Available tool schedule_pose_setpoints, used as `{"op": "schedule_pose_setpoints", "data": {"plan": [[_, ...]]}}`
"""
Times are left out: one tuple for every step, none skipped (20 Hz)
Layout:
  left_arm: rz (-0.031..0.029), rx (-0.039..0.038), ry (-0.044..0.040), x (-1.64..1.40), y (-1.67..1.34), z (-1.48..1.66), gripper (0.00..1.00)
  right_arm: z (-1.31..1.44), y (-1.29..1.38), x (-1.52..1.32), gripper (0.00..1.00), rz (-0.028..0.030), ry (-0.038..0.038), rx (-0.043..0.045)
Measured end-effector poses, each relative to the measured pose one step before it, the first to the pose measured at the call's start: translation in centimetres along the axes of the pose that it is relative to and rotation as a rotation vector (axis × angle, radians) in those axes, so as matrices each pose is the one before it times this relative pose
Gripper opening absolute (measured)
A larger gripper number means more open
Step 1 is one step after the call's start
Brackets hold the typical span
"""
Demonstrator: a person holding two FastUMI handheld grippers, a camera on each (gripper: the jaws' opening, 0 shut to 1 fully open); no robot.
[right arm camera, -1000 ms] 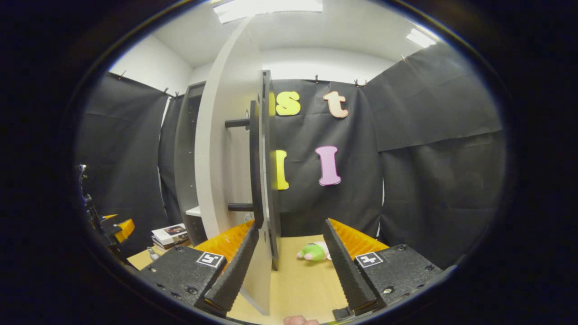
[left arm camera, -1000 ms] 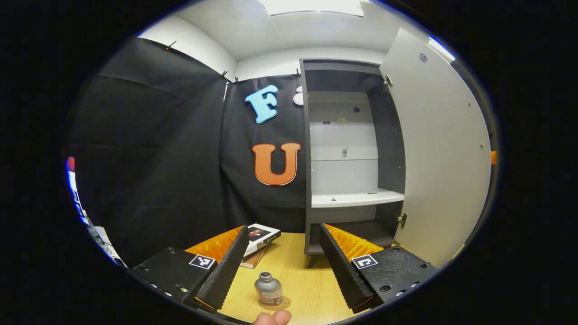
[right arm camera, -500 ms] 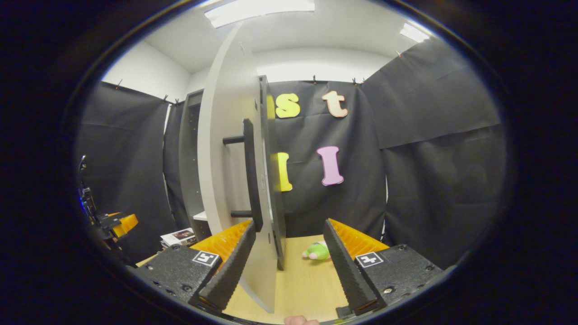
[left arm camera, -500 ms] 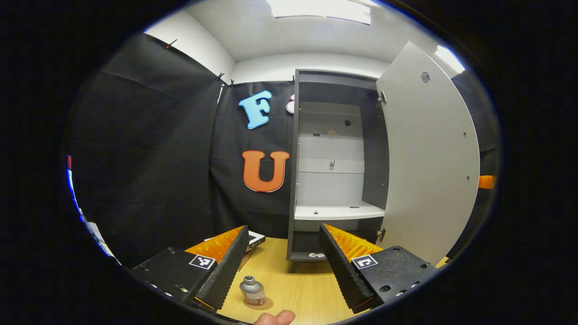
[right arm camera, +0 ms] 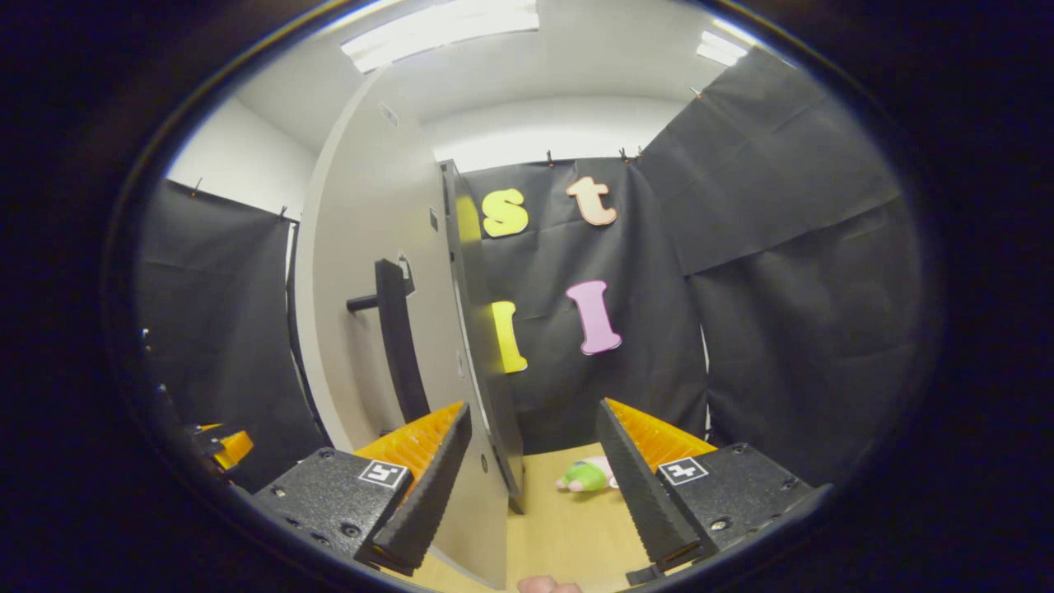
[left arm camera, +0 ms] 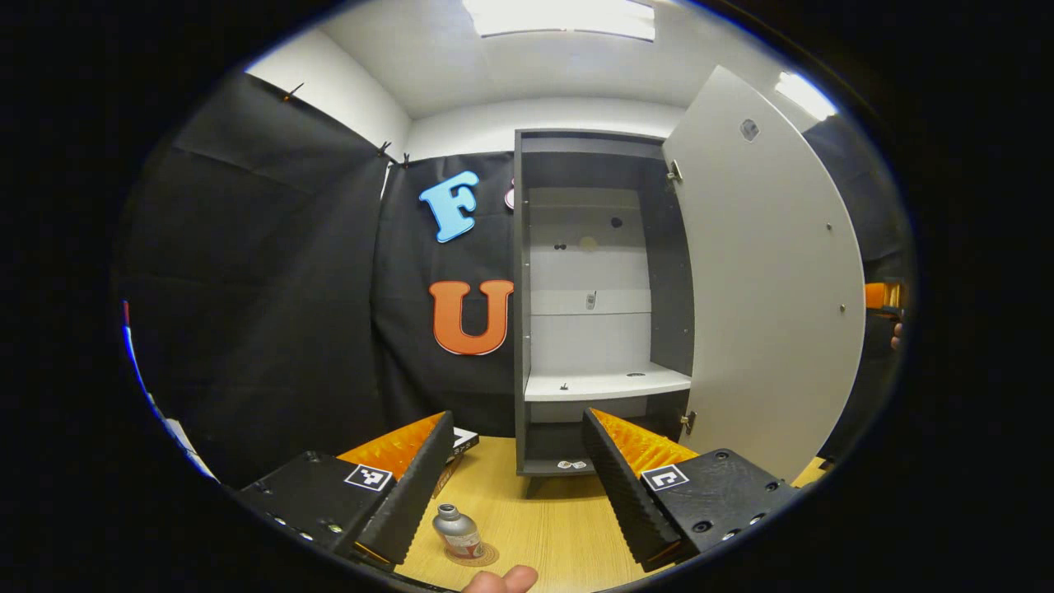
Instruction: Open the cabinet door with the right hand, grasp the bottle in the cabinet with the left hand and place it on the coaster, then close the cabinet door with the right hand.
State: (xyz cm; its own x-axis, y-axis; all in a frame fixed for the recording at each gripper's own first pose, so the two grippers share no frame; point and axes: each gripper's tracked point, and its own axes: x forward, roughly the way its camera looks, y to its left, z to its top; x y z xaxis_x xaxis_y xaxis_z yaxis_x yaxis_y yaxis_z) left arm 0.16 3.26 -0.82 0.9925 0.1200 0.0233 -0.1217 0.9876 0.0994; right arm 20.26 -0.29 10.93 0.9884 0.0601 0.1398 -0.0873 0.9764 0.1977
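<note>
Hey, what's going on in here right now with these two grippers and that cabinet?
A person works two handheld grippers. The bottle already stands on the coaster on the wooden table, beside the open left gripper. The cabinet door is still open; the open right gripper straddles its edge near the handle, apparently about to close it.

The table (left arm camera: 543, 527) at the lower middle looks like pale wood with a smooth, faintly grained finish. The bottle (left arm camera: 458, 533) on it looks metallic, dull silver. The cabinet door (left arm camera: 766, 280) at right is matt and smooth.
</note>
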Motion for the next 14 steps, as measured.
{"op": "schedule_pose_setpoints", "data": {"plan": [[-0.00698, 0.00064, 0.00091, -0.025, -0.341, -0.184, 0.94, 0.140, -0.050, 0.280, 0.95, 0.00068, -0.00735, -0.00285], [-0.00977, -0.00346, 0.00513, 0.004, -0.402, -0.186, 0.94, 0.386, 0.150, -0.056, 0.96, 0.00127, -0.00473, -0.00243], [-0.00821, -0.00547, 0.00925, -0.069, -0.242, -0.336, 0.94, 0.199, 0.439, 0.083, 0.95, 0.01431, -0.00626, -0.00025], [-0.00459, -0.00513, 0.01006, -0.136, -0.028, -0.289, 0.94, -0.210, 0.431, 0.062, 0.95, 0.00520, 0.00825, -0.00549], [-0.00133, -0.00500, 0.00814, -0.054, 0.025, -0.214, 0.94, 0.184, 0.055, -0.003, 0.93, -0.00221, -0.00862, -0.00939], [-0.00024, -0.00556, 0.00665, 0.101, 0.120, -0.198, 0.94, -0.011, -0.036, -0.189, 0.93, -0.00887, -0.00199, -0.01040], [-0.00099, -0.00510, 0.00392, -0.051, 0.113, -0.101, 0.94, 0.061, 0.137, -0.024, 0.87, -0.00387, -0.00574, -0.00757], [-0.00106, -0.00287, 0.00370, 0.008, 0.113, -0.198, 0.94, -0.144, 0.522, -0.023, 0.93, 0.00530, 0.00175, -0.00687], [0.00061, 0.00054, 0.00167, 0.006, 0.208, -0.100, 0.94, -0.149, 0.587, 0.005, 0.93, 0.01425, 0.00262, -0.00310], [0.00122, 0.00366, -0.00201, -0.055, 0.154, 0.027, 0.94, -0.091, 0.825, 0.089, 0.92, 0.01855, 0.00012, 0.00204], [0.00296, 0.00549, -0.00155, -0.044, 0.272, 0.030, 0.94, -0.143, 0.914, -0.042, 0.92, 0.02104, 0.00207, 0.00502], [0.00327, 0.00414, -0.00106, 0.034, 0.295, -0.144, 0.94, -0.267, 1.027, 0.062, 0.92, 0.02228, 0.00574, 0.00542], [0.00031, 0.00222, -0.00036, 0.026, 0.184, -0.075, 0.94, -0.287, 1.169, 0.066, 0.92, 0.02192, 0.00545, 0.00055], [-0.00223, 0.00140, 0.00128, -0.104, 0.085, -0.047, 0.94, -0.205, 1.202, 0.273, 0.92, 0.02064, 0.00403, -0.00599]]}}
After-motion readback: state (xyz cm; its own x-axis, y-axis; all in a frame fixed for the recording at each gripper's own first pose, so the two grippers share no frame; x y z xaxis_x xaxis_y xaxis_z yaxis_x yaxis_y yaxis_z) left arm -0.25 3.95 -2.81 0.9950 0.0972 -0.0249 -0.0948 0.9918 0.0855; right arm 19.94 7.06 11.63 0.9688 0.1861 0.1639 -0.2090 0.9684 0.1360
